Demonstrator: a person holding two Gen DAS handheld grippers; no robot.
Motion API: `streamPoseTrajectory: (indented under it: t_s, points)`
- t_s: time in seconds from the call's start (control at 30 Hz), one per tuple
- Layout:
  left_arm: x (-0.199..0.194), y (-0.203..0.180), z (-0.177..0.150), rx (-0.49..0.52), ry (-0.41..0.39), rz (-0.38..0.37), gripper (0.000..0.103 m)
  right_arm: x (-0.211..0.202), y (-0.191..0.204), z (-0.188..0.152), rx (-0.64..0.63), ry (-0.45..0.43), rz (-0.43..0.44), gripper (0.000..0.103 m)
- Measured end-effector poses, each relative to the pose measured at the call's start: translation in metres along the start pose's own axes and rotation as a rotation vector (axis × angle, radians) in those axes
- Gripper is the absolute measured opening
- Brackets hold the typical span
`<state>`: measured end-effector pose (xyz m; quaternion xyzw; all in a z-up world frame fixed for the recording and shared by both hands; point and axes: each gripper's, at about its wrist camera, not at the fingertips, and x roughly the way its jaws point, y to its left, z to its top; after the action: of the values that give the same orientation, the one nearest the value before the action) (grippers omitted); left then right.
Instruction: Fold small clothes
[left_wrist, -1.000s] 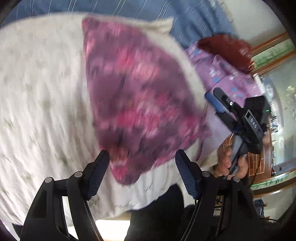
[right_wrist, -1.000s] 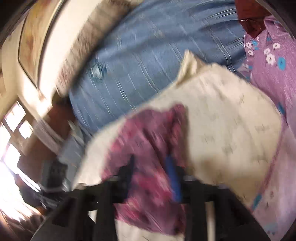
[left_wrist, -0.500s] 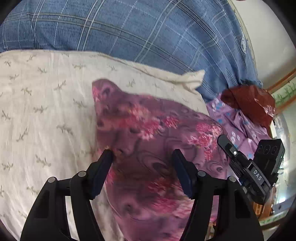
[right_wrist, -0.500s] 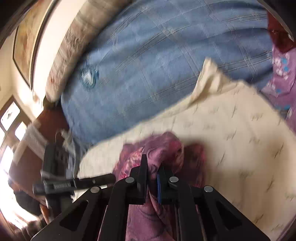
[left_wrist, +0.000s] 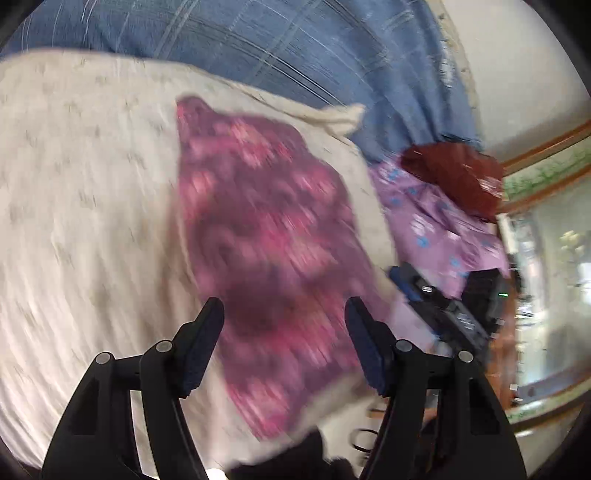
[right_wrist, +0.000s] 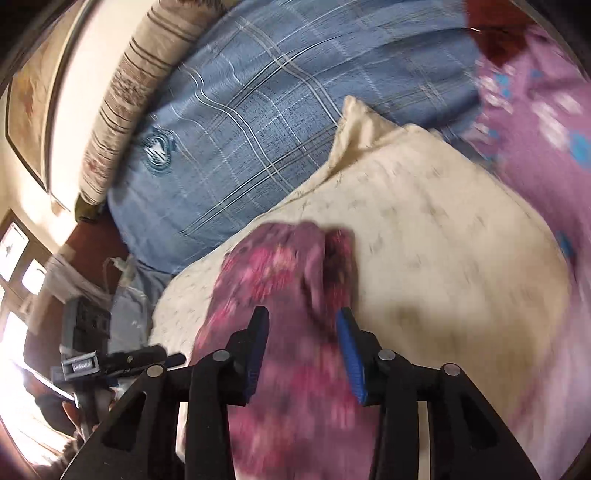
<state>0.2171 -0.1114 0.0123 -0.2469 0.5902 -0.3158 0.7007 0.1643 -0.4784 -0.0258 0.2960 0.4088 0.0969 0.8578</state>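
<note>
A purple garment with pink flowers (left_wrist: 266, 229) lies on a cream pillow (left_wrist: 85, 184), folded over into a rough wedge; both views are blurred. My left gripper (left_wrist: 283, 306) hovers over the garment's near part, its jaws opening and pressing on nothing. In the right wrist view the same garment (right_wrist: 273, 266) runs under my right gripper (right_wrist: 302, 312). Its jaws are opening, with cloth below and between them but not pinched. Each gripper shows in the other's view: the right gripper (left_wrist: 436, 299) at the pillow's right edge, the left gripper (right_wrist: 122, 360) at the left.
A blue plaid sheet (right_wrist: 258, 110) covers the bed behind the cream pillow (right_wrist: 443, 240). A lilac flowered garment (left_wrist: 436, 221) and a dark red cloth (left_wrist: 454, 173) lie to the right. A striped bolster (right_wrist: 129, 92) lines the wall. A hand (right_wrist: 74, 413) holds the left gripper.
Half a second ago my right gripper was shut on a fold of the purple garment; now its jaws stand apart and the fold is released. Both grippers have drawn back a little.
</note>
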Motion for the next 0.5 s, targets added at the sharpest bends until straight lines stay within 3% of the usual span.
streamPoseTrajectory:
  t_s: [0.13,0.3,0.4,0.5]
  points:
    - [0.007,-0.007,-0.051,-0.115,0.098,-0.133,0.069,-0.037,-0.011,-0.04,0.065,-0.014,0.032,0.047]
    - [0.029,-0.005,-0.068,-0.268,0.114,-0.156,0.069,-0.061,-0.03,-0.072,0.21,-0.037,0.108,0.053]
    - [0.045,-0.002,-0.074,-0.404,0.136,-0.177,0.069,-0.062,-0.03,-0.084,0.237,-0.021,0.111,0.054]
    - [0.042,-0.006,-0.075,-0.391,0.102,-0.123,0.069,-0.062,-0.03,-0.089,0.251,-0.019,0.12,0.054]
